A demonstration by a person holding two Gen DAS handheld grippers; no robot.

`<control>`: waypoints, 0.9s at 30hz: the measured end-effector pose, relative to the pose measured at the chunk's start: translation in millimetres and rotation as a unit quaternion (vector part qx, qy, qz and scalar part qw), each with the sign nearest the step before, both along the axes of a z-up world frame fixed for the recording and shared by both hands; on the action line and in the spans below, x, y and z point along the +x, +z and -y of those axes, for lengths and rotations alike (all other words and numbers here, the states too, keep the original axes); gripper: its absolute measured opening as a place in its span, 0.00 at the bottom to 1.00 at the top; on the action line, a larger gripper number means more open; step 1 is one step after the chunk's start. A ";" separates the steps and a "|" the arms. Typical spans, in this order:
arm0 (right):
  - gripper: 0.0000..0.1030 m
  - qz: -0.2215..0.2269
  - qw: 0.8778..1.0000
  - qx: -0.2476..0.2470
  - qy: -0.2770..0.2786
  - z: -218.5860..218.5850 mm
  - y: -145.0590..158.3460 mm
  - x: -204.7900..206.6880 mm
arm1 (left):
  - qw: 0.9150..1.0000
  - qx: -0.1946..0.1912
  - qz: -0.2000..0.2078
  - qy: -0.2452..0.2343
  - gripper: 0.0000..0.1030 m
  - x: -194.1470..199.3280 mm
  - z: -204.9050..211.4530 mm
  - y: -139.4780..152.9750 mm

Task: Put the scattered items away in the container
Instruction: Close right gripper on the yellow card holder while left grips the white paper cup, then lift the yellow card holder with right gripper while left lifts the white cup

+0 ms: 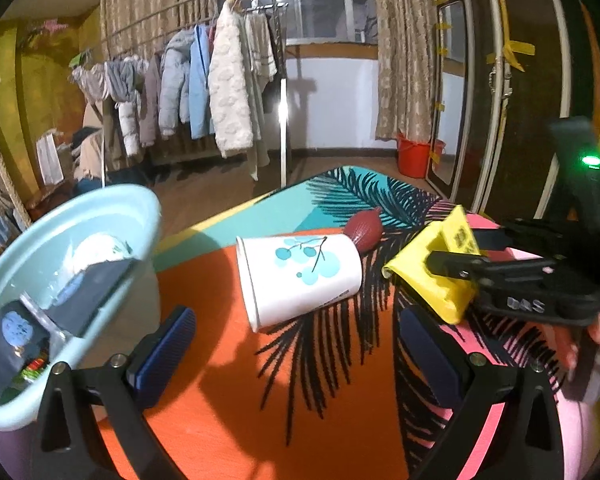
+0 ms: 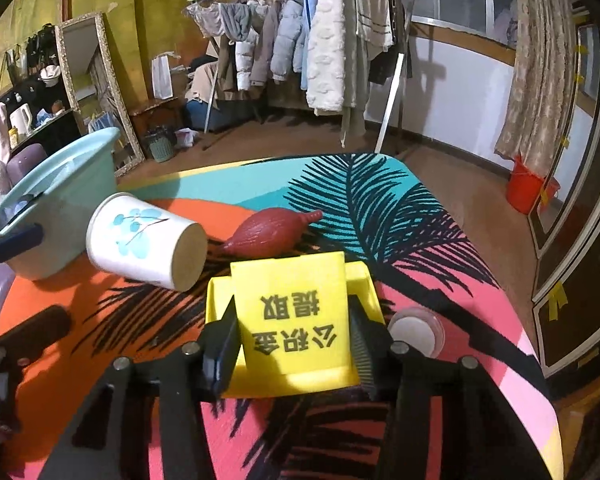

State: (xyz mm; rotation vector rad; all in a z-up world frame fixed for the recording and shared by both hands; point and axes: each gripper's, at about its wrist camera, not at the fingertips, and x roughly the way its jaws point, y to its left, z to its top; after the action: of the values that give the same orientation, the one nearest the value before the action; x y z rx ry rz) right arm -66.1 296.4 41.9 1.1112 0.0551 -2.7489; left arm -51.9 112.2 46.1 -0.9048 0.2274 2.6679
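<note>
The right tongs (image 2: 292, 348) are clamping the yellow sign holder (image 2: 292, 316), the blue basin (image 2: 76, 168) lying far left of them beside the gaping, empty left tongs (image 1: 296, 344).

Right tongs (image 2: 294, 350): both fingers pressed against the sides of the yellow plastic sign holder with black Chinese characters (image 2: 296, 320).
White paper cup with blue leaf print (image 2: 140, 240): lying on its side, base facing the camera, left of the holder.
Dark red ribbed rubber bulb (image 2: 272, 232): just behind the holder, beside the cup.
Light blue plastic basin (image 2: 60, 200): far left.
Small round white lid (image 2: 414, 330): just right of the holder.
Tabletop (image 2: 440, 248): colourful palm-leaf cover.
</note>
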 end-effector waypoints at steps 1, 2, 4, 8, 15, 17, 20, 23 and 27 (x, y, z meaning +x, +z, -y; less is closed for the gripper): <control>0.51 -0.002 1.000 -0.002 0.002 0.6 0.7 2.6 | 1.000 -0.002 0.005 0.002 1.00 -3.6 -1.3 -2.3; 0.51 -0.004 1.000 -0.005 0.004 1.0 1.3 5.5 | 1.000 -0.006 0.007 0.004 1.00 -6.3 -2.9 -4.0; 0.51 -0.008 1.000 -0.011 0.007 1.2 1.6 10.3 | 1.000 -0.022 0.009 0.006 1.00 -11.6 -10.4 -8.3; 0.51 -0.015 0.999 -0.030 0.016 -1.0 1.7 17.6 | 0.999 -0.030 0.021 0.014 1.00 -24.2 -18.3 -13.4; 0.51 -0.026 0.998 -0.050 0.016 -11.7 3.6 21.6 | 0.998 -0.001 0.035 0.043 1.00 -40.3 -5.3 -13.0; 0.51 -0.029 0.998 -0.057 0.015 -14.9 4.3 22.4 | 0.999 -0.008 0.035 0.040 1.00 -43.1 -9.8 -14.0; 0.51 -0.030 0.997 -0.067 0.016 -17.6 3.9 22.4 | 0.999 -0.022 0.030 0.034 1.00 -46.0 -19.1 -14.3; 0.51 -0.031 0.997 -0.068 0.019 -16.8 3.1 22.6 | 0.998 -0.030 0.035 0.037 1.00 -53.4 -26.4 -15.7; 0.51 -0.031 0.997 -0.071 0.022 -16.7 2.7 22.2 | 0.998 -0.029 0.050 0.041 1.00 -65.1 -28.4 -18.6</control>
State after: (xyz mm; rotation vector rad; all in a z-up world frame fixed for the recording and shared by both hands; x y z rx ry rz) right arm -43.8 313.1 44.6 0.9765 -0.1040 -2.7006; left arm -117.1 140.6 27.5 -1.0838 0.2507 2.6940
